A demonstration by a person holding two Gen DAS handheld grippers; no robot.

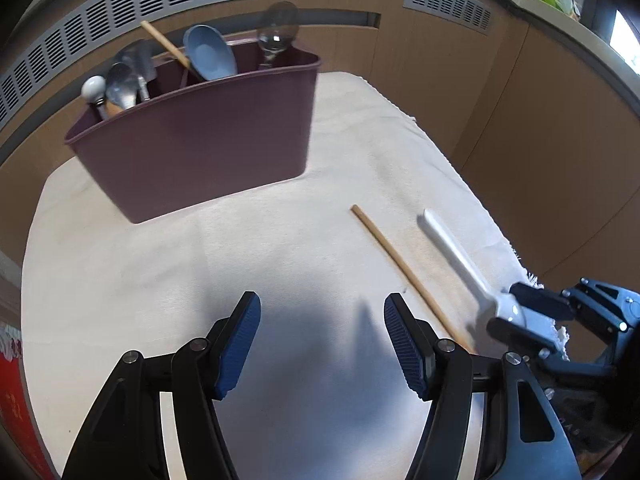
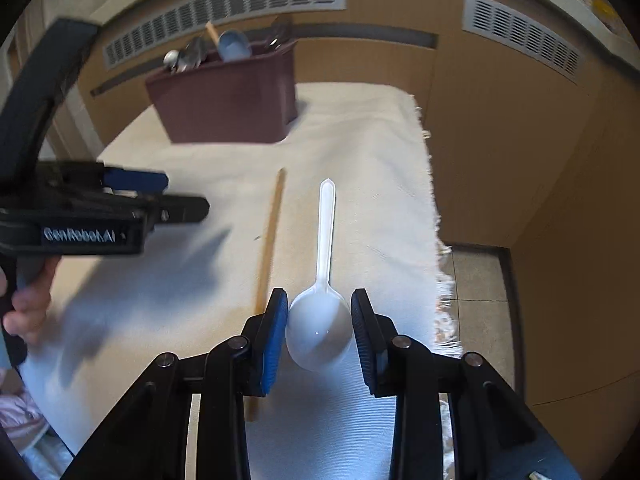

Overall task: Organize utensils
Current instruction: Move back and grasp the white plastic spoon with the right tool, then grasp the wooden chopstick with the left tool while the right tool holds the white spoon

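Between tool pads, spoon (image 2: 324, 280) handle-forward

A dark maroon plastic utensil caddy (image 1: 192, 148) sits on a cream-white woven tablecloth (image 1: 160, 272) with a frayed white fringe. Inside the caddy are a pale blue spoon (image 1: 210, 54), silver metal spoons (image 1: 124, 84), a clear plastic spoon (image 1: 278, 32) and a tan wooden handle (image 1: 164, 44). On the cloth lie a light tan wooden stick (image 2: 270, 236) and a glossy white plastic spoon (image 2: 322, 304) (its bowl looks faintly bluish). Both the left gripper (image 1: 322, 340) and right gripper (image 2: 320, 332) are black with ribbed blue pads. The wall panels (image 2: 500, 120) are tan, with grey slatted vents (image 2: 224, 12).
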